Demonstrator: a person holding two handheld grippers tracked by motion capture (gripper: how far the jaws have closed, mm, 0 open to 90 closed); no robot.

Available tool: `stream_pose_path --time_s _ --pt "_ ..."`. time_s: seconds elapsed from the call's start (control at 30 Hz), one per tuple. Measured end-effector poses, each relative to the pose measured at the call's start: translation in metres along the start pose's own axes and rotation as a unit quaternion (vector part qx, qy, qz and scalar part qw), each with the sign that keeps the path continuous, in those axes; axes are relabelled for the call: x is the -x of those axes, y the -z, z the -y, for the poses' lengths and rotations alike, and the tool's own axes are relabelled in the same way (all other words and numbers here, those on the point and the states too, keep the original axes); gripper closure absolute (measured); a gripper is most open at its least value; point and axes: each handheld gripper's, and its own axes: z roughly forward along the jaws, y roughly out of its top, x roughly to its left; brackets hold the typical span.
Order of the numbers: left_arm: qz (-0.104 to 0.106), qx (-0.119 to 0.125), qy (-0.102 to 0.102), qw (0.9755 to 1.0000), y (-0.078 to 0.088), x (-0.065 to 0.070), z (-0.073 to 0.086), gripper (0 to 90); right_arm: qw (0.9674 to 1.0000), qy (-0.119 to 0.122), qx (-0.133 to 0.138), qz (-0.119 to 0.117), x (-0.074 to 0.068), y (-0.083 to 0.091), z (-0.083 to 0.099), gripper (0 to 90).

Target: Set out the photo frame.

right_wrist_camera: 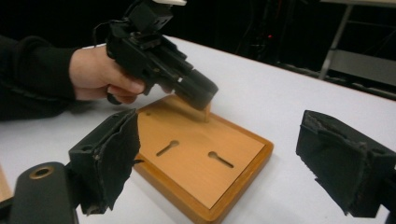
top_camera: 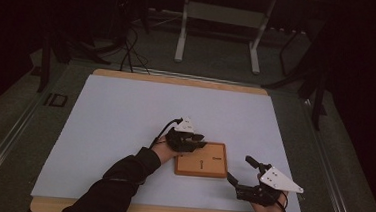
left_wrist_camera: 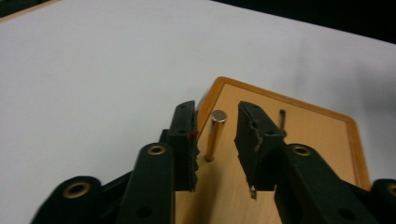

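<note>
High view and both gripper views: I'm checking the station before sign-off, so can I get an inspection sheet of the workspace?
Surface: white table top with a wooden edge.
Job's things: wooden board with two keyhole slots; metal pin standing upright on it.
Clutter: nothing seen.
Grippers: left gripper fingers either side of the pin, a gap showing on both sides; right gripper open, right of the board.
Cables: one trails from the left gripper; more on the floor behind.
Surroundings: dark room, grey table frame behind.

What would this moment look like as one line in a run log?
left tool: jaws either side of upright metal pin, not pressing | pin: standing in wooden board | right tool: open, beside board
</note>
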Motion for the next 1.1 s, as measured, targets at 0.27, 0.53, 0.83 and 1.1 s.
stream_pose_path --time_s 0.27,0.53,0.83,1.1 --pt "-0.001 -0.010 -0.007 0.9999 -0.004 0.000 -0.002 81.7 0.9998 -0.007 -0.013 -0.013 0.001 -0.003 0.002 13.9" --pt "0.005 -0.018 -0.008 0.9998 -0.005 -0.002 -0.004 83.5 0.9995 0.005 -0.026 -0.019 0.000 -0.006 0.003 17.7" --pt "0.027 -0.032 -0.011 0.9991 -0.006 -0.009 -0.007 83.8 0.9983 0.041 -0.028 -0.031 -0.002 -0.006 -0.002 19.9" --pt "0.038 -0.046 -0.008 0.9982 -0.007 -0.012 -0.012 83.8 0.9910 0.122 -0.052 -0.017 -0.006 -0.002 -0.010 19.9"
